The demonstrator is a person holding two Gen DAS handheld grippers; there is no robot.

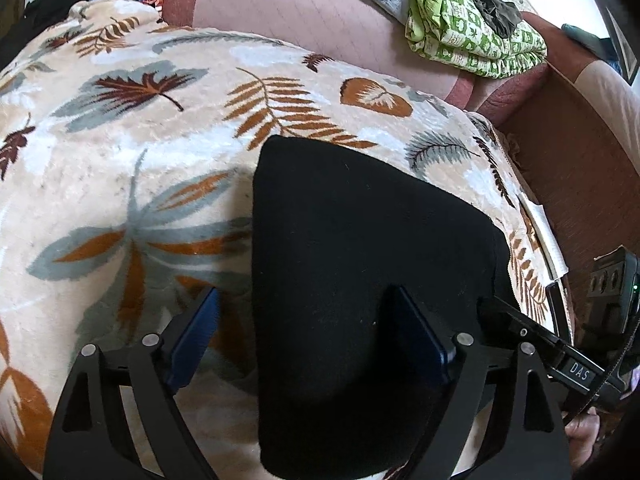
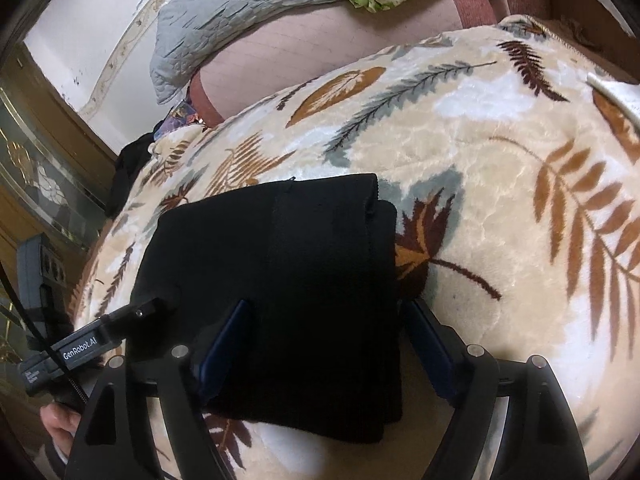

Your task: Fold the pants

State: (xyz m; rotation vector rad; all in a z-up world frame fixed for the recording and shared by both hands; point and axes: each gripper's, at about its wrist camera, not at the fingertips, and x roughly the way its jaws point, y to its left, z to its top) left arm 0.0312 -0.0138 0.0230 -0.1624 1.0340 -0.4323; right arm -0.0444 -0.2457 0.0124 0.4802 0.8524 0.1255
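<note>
The black pants (image 1: 352,264) lie folded into a compact block on a cream blanket with a leaf pattern (image 1: 140,152). In the right wrist view the pants (image 2: 280,280) show stacked layers along their right edge. My left gripper (image 1: 308,312) is open, its blue-padded fingers spread wide, one over the blanket and one over the pants. My right gripper (image 2: 328,324) is open too, its fingers straddling the pants' near right part. The other gripper's tip rests on the pants' edge in each view (image 1: 516,320) (image 2: 140,314).
The blanket (image 2: 500,168) covers a bed with a pink sheet (image 1: 312,12). A green patterned cloth (image 1: 468,28) and a grey quilted pillow (image 2: 224,20) lie at the far side. Dark clothes (image 1: 60,4) sit at the far left. A wooden bed frame (image 1: 580,168) runs along the right.
</note>
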